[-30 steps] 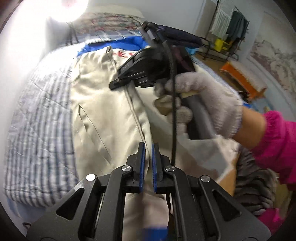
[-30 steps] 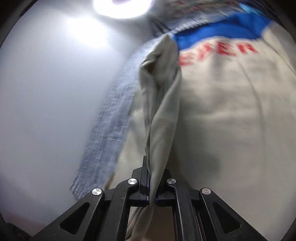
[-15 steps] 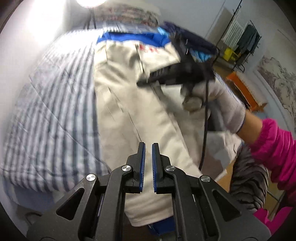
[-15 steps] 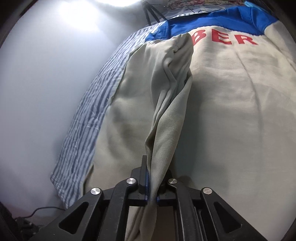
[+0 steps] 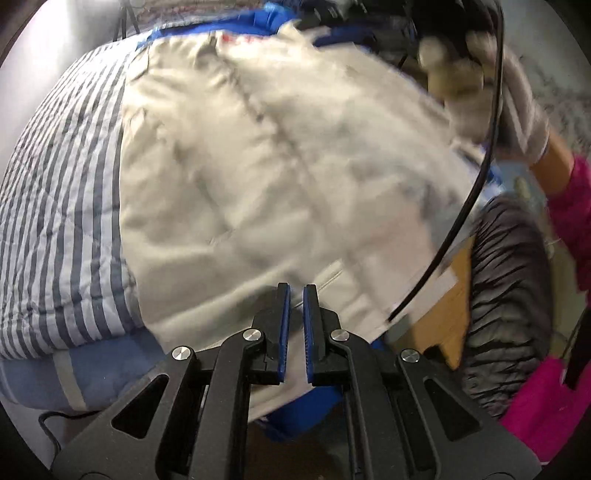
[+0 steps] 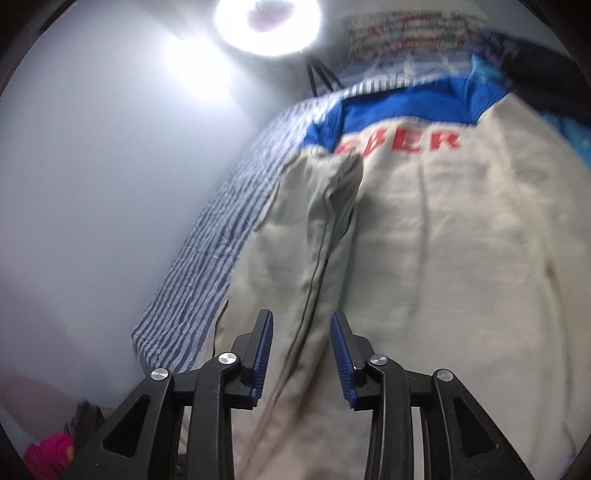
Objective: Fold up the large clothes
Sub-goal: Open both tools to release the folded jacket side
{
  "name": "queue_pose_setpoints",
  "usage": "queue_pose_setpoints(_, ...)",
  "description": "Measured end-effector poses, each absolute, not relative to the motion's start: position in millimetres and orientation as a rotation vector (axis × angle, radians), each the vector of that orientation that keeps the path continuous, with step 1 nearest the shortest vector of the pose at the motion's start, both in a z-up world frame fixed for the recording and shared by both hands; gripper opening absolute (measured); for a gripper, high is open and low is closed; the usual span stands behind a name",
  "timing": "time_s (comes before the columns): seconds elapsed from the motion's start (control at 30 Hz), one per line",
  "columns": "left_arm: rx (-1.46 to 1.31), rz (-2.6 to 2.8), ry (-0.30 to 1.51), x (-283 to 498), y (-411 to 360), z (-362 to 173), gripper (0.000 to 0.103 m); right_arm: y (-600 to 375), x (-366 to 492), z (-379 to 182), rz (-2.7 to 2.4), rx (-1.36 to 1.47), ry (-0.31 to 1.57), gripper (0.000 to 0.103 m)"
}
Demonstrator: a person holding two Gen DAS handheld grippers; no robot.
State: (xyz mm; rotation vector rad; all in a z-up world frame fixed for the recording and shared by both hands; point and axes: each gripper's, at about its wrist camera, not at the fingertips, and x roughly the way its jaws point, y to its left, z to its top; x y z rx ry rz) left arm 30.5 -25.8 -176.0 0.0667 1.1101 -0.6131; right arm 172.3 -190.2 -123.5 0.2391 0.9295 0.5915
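Right wrist view looks along the right tongs [image 6: 301,354], whose jaws have just been opening and now stand apart. A folded sleeve [image 6: 314,236] of the cream sweatshirt [image 6: 461,240] runs up between them, and the blue pads [image 6: 263,347] do not press on it. The sleeve lies lengthwise on the body of the garment, its end close to the red lettering [image 6: 402,144] under the blue yoke [image 6: 399,107]. The sweatshirt is spread on a bed covered by a blue-and-white striped quilt [image 6: 207,280], which shows along its left edge. A bright ring lamp [image 6: 267,24] glares by the wall behind.

Left wrist view is blurred. The left tongs [image 5: 294,317] are together with nothing between them, hovering over the near hem of the sweatshirt [image 5: 258,177] by the bed's edge. At upper right a gloved hand [image 5: 491,85] with a pink sleeve [image 5: 576,206] grips a black handle, and a black cable [image 5: 469,199] hangs down from it across the cloth.
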Motion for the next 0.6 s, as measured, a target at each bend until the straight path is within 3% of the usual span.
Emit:
queue_pose_setpoints(0.3, 0.031, -0.58, 0.944, 59.0, -34.5, -123.0, 0.003, -253.2, 113.4, -94.9, 0.468, 0.227, 0.802, 0.041)
queue_pose_setpoints(0.47, 0.053, -0.581, 0.901, 81.6, -55.1, -116.5, 0.003, -293.4, 84.7, -88.3, 0.351, 0.223, 0.757, 0.05)
queue_pose_setpoints(0.6, 0.039, -0.627, 0.915, 92.3, -75.2, -117.8, 0.019, -341.5, 64.7, -91.1, 0.236, 0.244, 0.75, 0.054)
